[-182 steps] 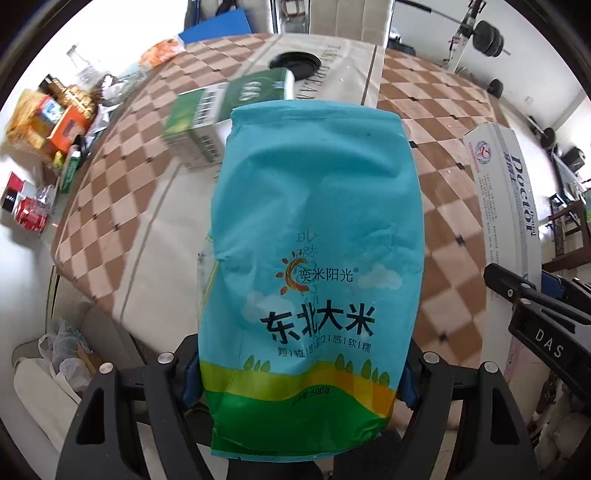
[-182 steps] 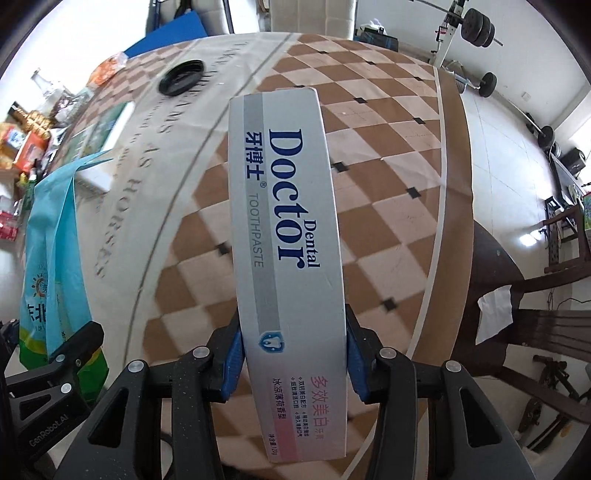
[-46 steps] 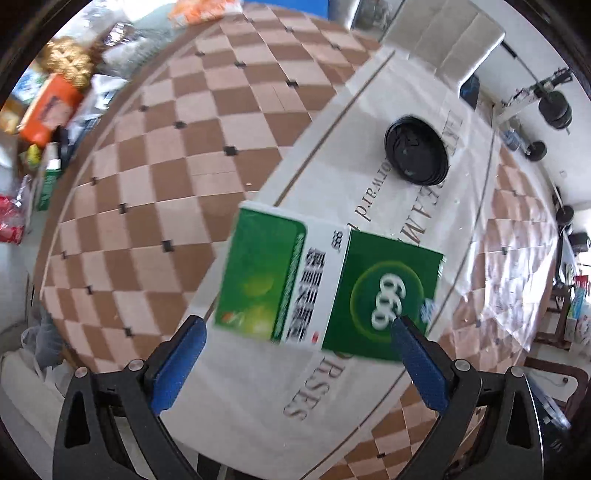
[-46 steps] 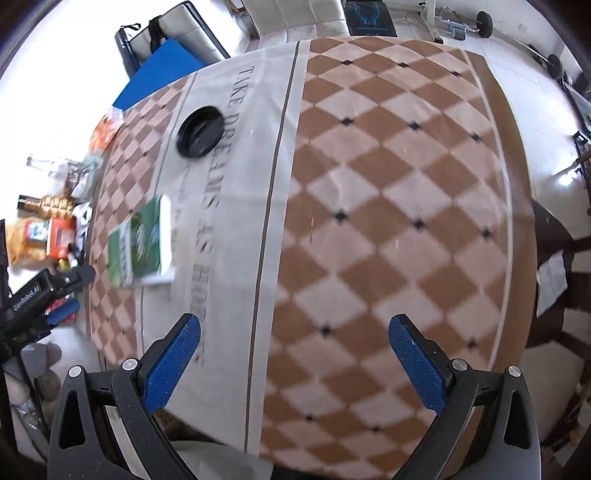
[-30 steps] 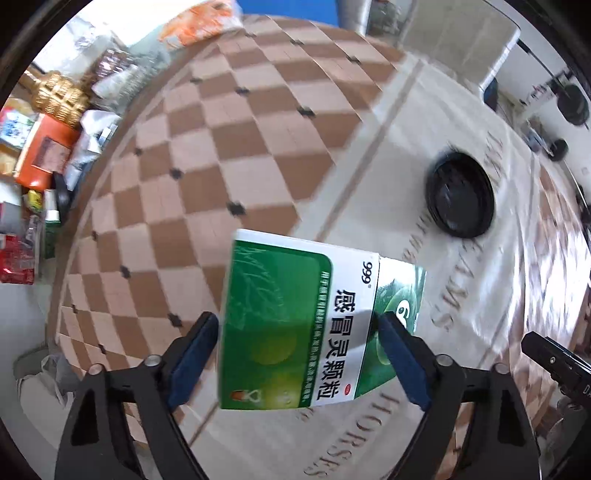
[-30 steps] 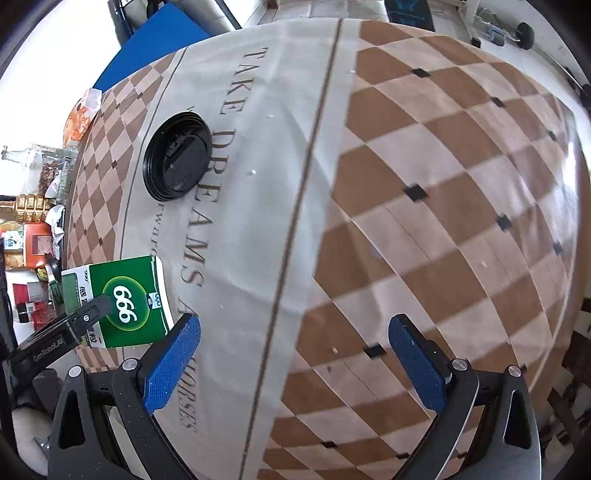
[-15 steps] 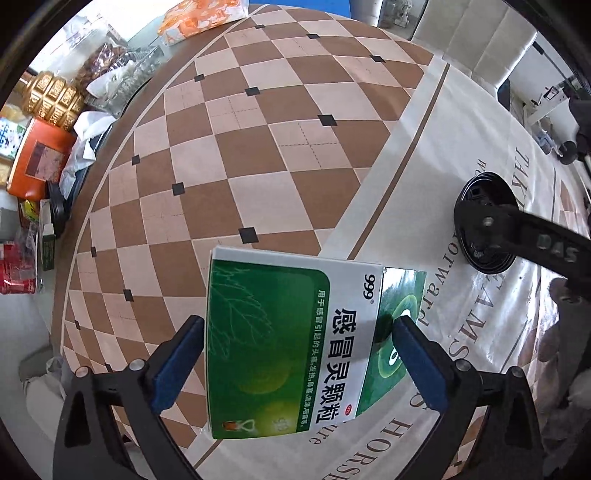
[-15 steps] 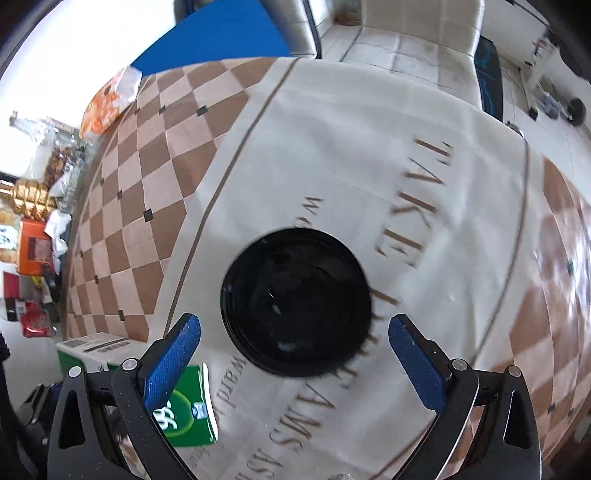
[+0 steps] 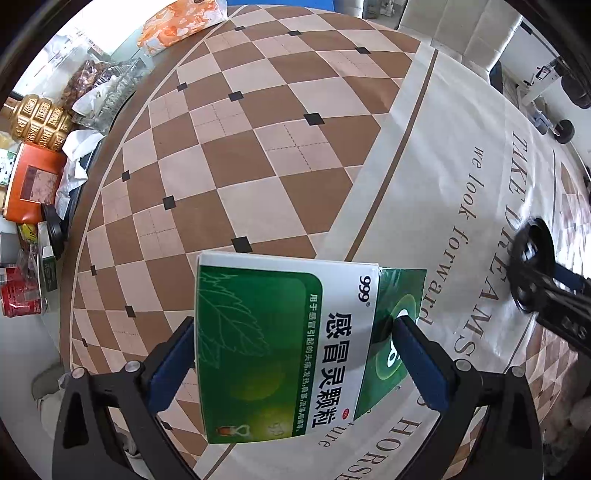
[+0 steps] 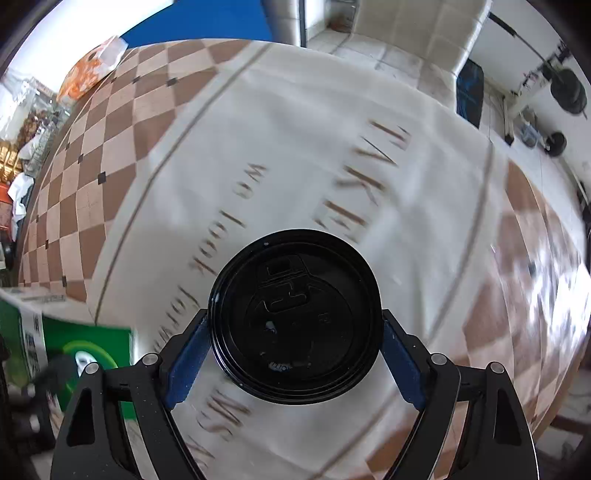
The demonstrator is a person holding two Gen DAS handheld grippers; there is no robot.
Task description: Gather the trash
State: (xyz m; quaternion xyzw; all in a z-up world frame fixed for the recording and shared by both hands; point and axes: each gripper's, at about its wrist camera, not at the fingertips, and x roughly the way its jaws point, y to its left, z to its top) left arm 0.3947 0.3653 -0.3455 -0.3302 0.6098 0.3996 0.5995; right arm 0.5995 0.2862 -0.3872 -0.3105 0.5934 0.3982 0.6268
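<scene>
One green-and-white medicine box [image 9: 288, 347] (Chinese print, "999") lies on the checkered tablecloth [image 9: 236, 162] between the wide-spread left gripper [image 9: 295, 358]. One black cup lid [image 10: 293, 315] sits between the closing right gripper [image 10: 293, 354], pads at its rim.

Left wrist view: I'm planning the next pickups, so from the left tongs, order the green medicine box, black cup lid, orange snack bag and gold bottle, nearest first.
1. Green medicine box, between the open left tongs.
2. Black cup lid, to the right on the cloth, partly behind the right tongs.
3. Gold bottle, past the table's left edge.
4. Orange snack bag, far top corner.
</scene>
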